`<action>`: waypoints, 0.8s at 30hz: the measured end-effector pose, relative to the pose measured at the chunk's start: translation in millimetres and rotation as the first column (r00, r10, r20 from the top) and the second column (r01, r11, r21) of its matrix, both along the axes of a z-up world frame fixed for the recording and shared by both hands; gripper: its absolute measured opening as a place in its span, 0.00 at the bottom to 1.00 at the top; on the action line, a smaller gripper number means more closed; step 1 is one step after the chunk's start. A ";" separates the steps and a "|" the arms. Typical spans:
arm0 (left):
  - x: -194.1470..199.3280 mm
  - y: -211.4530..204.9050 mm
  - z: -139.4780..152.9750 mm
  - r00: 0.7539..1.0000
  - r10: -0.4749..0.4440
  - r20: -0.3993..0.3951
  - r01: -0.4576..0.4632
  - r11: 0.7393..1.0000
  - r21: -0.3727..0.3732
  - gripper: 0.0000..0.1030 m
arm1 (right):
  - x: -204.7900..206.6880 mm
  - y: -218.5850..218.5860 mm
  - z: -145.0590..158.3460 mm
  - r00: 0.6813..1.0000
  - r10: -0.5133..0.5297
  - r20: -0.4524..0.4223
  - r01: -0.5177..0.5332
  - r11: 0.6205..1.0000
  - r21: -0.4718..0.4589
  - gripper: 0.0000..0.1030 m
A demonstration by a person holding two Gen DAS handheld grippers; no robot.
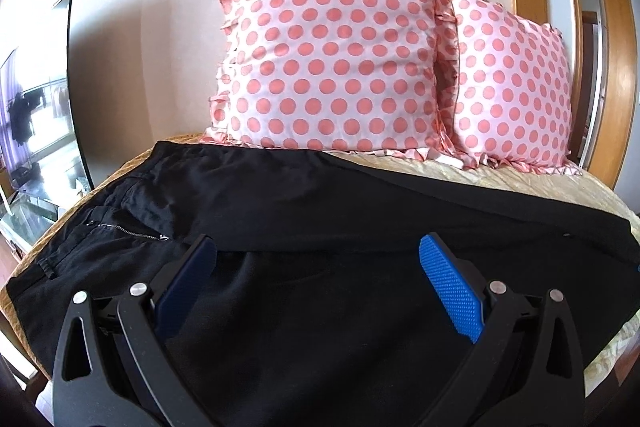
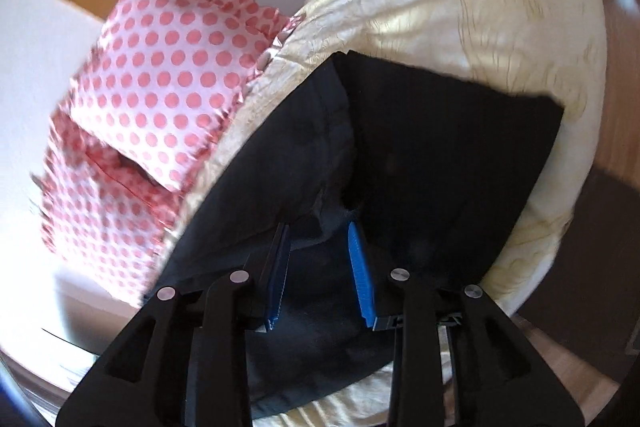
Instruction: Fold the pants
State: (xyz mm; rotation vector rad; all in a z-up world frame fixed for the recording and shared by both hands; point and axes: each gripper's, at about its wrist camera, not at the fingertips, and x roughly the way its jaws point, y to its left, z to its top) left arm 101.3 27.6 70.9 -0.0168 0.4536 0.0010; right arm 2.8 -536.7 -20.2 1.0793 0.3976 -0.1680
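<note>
The black pants (image 1: 304,195) lie spread across my bed (image 1: 540,183), waistband and zipper (image 1: 124,230) toward its left edge, legs running to the right edge, just in front of two polka-dot pillows (image 1: 332,55) at the head. My left gripper (image 1: 318,247) hangs over them, jaws wide and released. My right gripper (image 2: 318,231) has jaws parted, nothing grasped, above the pant legs
</note>
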 end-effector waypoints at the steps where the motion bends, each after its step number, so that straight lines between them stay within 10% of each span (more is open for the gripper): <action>1: -0.4 0.9 0.5 1.000 0.003 0.001 -0.003 1.000 -0.001 0.98 | 0.6 -0.2 0.2 1.000 -0.009 0.003 0.009 1.000 0.006 0.30; 8: -2.3 -2.3 -0.3 1.000 0.001 -0.011 -0.001 1.000 0.006 0.98 | 13.3 -1.5 7.1 0.996 -0.090 0.005 0.091 0.996 -0.015 0.28; 11: -4.2 -2.7 -0.5 1.000 0.007 -0.006 -0.007 1.000 0.017 0.98 | 21.3 -6.3 2.5 0.996 -0.092 0.007 0.092 0.996 -0.017 0.06; 18: -18.7 6.0 6.4 0.996 0.046 0.081 -0.050 0.997 0.052 0.98 | -22.3 -11.8 24.7 0.964 -0.170 0.204 0.182 0.982 -0.041 0.03; 24: -15.5 31.9 10.8 0.996 0.083 0.034 -0.085 0.995 0.052 0.98 | -52.3 -14.9 -5.5 0.963 -0.254 0.092 0.258 0.965 -0.038 0.03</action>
